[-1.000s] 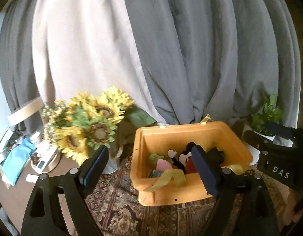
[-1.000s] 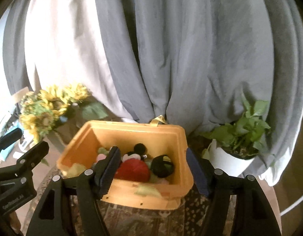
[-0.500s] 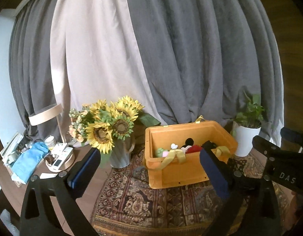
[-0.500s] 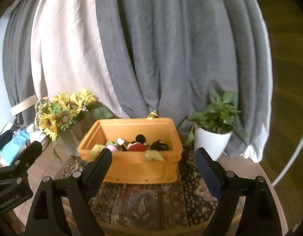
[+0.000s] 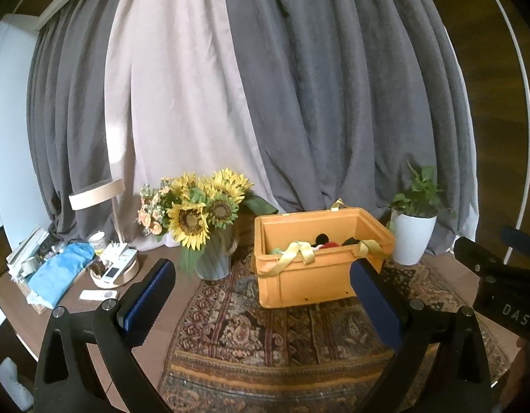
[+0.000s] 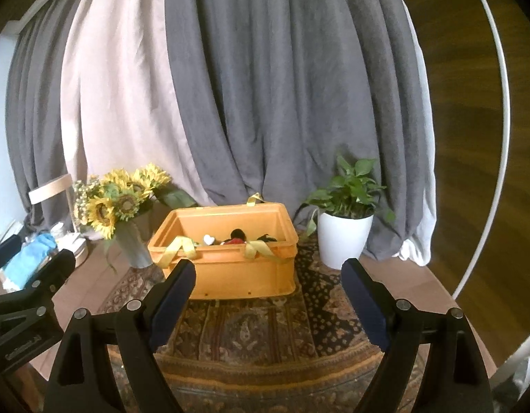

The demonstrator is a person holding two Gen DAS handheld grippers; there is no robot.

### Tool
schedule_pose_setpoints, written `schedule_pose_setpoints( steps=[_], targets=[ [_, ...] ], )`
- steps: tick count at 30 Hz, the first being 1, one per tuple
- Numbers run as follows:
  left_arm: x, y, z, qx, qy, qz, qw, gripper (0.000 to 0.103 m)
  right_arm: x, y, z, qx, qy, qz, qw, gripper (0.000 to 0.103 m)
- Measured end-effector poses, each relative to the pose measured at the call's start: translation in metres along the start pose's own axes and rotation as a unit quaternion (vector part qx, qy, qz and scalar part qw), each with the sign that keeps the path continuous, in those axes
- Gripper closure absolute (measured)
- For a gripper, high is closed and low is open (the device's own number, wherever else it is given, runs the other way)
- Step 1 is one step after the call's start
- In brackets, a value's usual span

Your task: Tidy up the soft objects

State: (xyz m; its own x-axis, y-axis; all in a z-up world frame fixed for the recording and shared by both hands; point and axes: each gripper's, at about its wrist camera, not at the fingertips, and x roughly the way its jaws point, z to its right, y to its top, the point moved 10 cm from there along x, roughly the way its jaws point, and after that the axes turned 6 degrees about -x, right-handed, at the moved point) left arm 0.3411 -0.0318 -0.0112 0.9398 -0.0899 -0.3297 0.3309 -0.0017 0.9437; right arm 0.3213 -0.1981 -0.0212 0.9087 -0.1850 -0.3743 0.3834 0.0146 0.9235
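Both-wise, the left tool (image 5: 261, 296) and right tool (image 6: 268, 292) are held spread wide apart, nothing gripped or touched, well back from the orange crate (image 6: 230, 272). Soft toys (image 6: 235, 237) are seen inside the crate, which is set on a patterned rug (image 6: 251, 330) on the tabletop, between a sunflower vase (image 5: 213, 254) and a white potted plant (image 6: 342, 241). Yellow ribbons (image 5: 295, 253) are draped over its front rim.

Left gripper (image 5: 261, 296) and right gripper (image 6: 268, 296): matte black triangular-cutout arms, silver screw heads, dark blue ridged finger pads (image 5: 146, 297); white "DAS" lettering on the right gripper's side.
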Motion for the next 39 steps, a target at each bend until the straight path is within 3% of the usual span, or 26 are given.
schedule_pose_setpoints(
  steps=[14, 21, 30, 39],
  targets=[
    [-0.097, -0.032, 0.006, -0.005, 0.004, 0.001, 1.0, 0.0, -0.094, -0.032, 0.011, -0.004, 0.009, 0.009, 1.0, 0.015],
    [-0.138, -0.043, 0.005, -0.008, -0.001, 0.004, 1.0, 0.0, -0.132, -0.046, 0.012, 0.002, 0.018, 0.009, 1.0, 0.008],
    [-0.17, -0.051, 0.003, -0.002, 0.001, 0.005, 1.0, 0.0, -0.161, -0.063, 0.015, 0.006, 0.033, 0.002, 0.999, 0.008],
    [-0.172, -0.047, 0.007, 0.001, -0.01, 0.003, 0.9999, 0.0, -0.167, -0.063, 0.017, 0.003, 0.034, -0.005, 0.999, 0.008]
  ],
)
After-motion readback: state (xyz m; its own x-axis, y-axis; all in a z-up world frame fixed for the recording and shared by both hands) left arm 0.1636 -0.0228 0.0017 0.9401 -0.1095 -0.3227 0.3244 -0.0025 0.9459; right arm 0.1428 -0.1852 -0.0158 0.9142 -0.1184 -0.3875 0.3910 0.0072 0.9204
